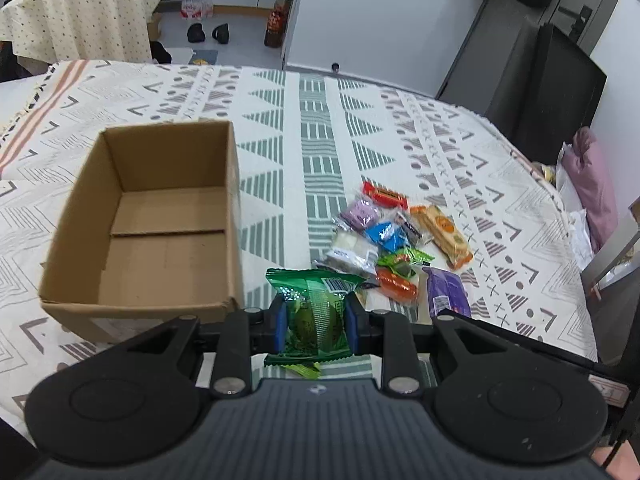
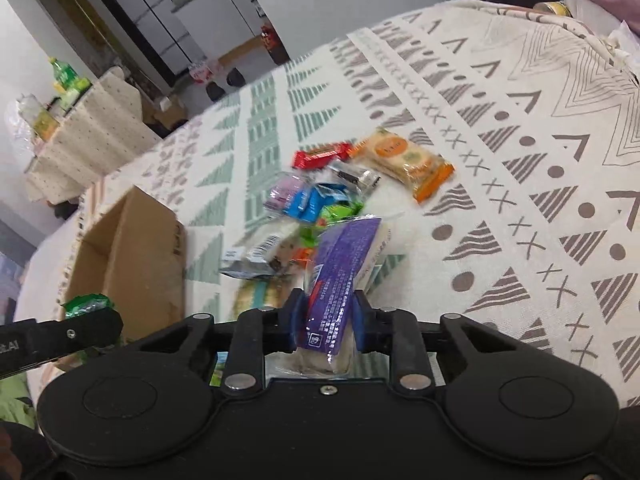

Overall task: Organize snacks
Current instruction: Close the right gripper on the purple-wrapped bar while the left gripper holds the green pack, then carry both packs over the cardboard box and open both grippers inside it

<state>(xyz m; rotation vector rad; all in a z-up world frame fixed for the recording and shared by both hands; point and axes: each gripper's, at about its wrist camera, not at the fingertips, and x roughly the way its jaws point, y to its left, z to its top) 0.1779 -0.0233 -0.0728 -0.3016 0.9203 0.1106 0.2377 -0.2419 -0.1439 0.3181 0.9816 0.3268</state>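
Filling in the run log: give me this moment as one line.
left gripper: shut on green snack packet | right gripper: shut on purple snack packet | cardboard box: empty | snack pile: on cloth

Green packet (image 1: 316, 312) and purple packet (image 2: 340, 280) held up; other snacks (image 1: 396, 232) piled beside open cardboard box (image 1: 160, 216).

Looks like someone's living space, not a lab. The table (image 1: 360, 128) has a patterned cloth, a second one (image 1: 80, 12) with a dotted cloth holds bottles, and shoes (image 1: 208, 33) sit on the floor by a door (image 1: 520, 40).
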